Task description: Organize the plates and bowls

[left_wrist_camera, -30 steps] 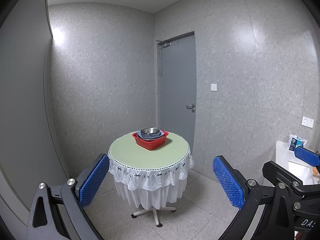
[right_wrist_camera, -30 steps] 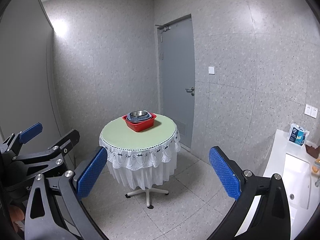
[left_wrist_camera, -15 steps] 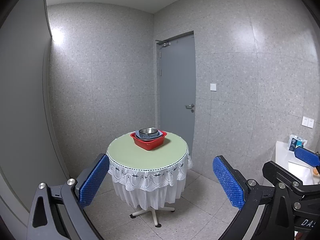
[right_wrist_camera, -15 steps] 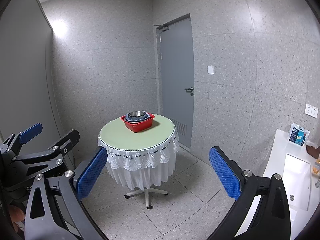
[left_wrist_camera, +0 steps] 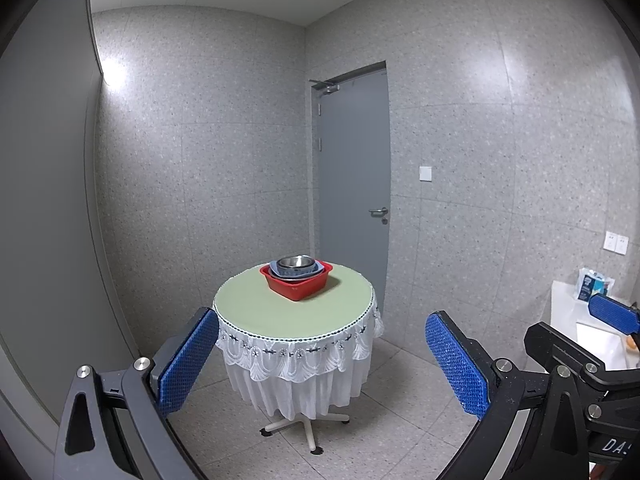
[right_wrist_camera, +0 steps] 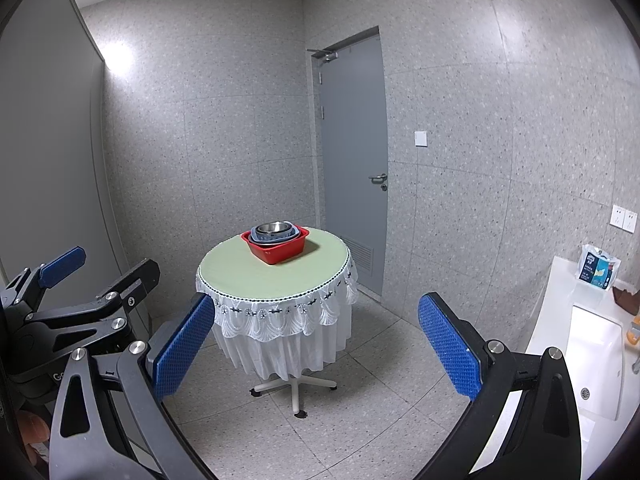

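Note:
A red basin [left_wrist_camera: 298,286] stands on a round table [left_wrist_camera: 260,312] with a green top and white lace skirt. Inside it sit a blue-grey dish [left_wrist_camera: 316,269] and a steel bowl [left_wrist_camera: 295,261], stacked. The same basin [right_wrist_camera: 278,249] and steel bowl [right_wrist_camera: 273,227] show in the right wrist view. My left gripper [left_wrist_camera: 320,364] is open and empty, well short of the table. My right gripper [right_wrist_camera: 314,348] is open and empty too, also back from the table. The left gripper's body [right_wrist_camera: 80,304] shows at the left of the right wrist view.
A grey door [left_wrist_camera: 354,184] is shut behind the table. A white counter with a sink [right_wrist_camera: 592,356] runs along the right wall, with a tissue pack [right_wrist_camera: 598,272] on it. The table stands on a star base [right_wrist_camera: 294,390] on a tiled floor.
Both views have drawn back and tilted slightly; the table and basin sit a little higher and farther in the frames. Both grippers stay open.

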